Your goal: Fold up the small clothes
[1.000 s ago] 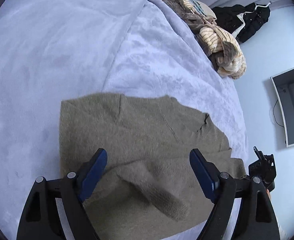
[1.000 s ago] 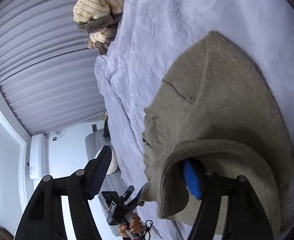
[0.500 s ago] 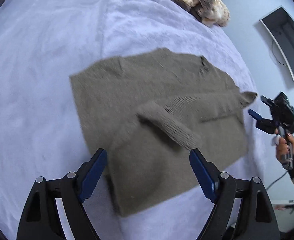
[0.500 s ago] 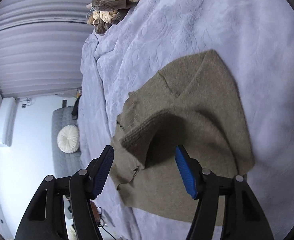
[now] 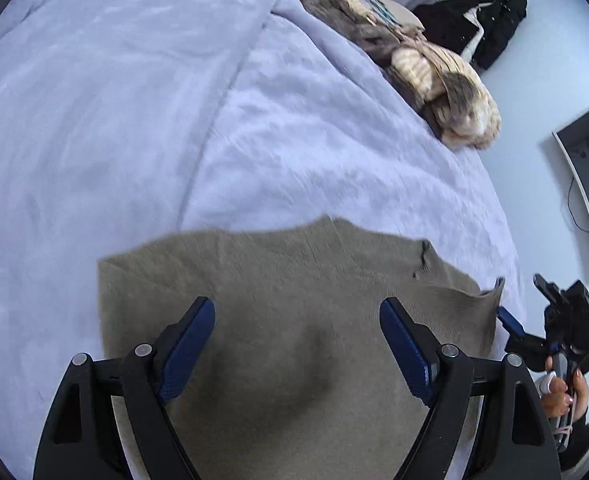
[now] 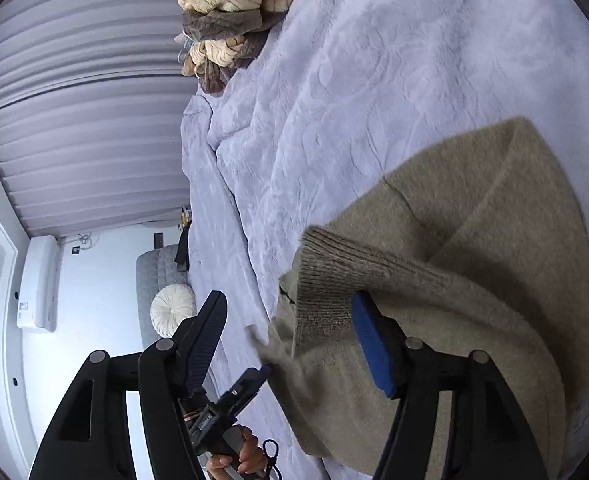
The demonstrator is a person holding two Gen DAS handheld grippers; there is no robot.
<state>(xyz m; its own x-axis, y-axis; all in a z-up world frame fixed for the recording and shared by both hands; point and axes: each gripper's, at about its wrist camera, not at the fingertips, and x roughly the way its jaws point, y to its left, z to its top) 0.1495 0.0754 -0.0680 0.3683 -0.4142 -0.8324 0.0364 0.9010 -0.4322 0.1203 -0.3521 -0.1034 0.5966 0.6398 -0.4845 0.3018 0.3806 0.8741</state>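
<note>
An olive-green knit sweater [image 5: 294, 300] is laid flat on the bed [image 5: 134, 120], over a pale lavender plush cover, close to the bed's near edge. Its neckline notch is seen toward the right in the left wrist view.

Left tongs [image 5: 297, 334]: held above the sweater's body, pointed steeply down. Jaws are set wide apart; nothing is gripped between the blue pads, and a soft shadow is cast on the knit beneath.

Right tongs [image 6: 290, 334]: jaws apart and being opened at this moment. A ribbed sleeve cuff [image 6: 330, 276] is draped across the outer side of the blue finger [image 6: 372, 350]; the fabric is not pinched between the pads. The other finger is clear of the cloth, over the bed's edge. Motion blur is noted on a strand of fabric below the cuff.

A heap of cream-striped and brown garments [image 5: 434, 72] is piled at the far end of the bed, well apart from the sweater. Dark clothing [image 5: 482, 20] is seen beyond it. Pleated curtains [image 6: 74, 120] are seen in the right wrist view.
</note>
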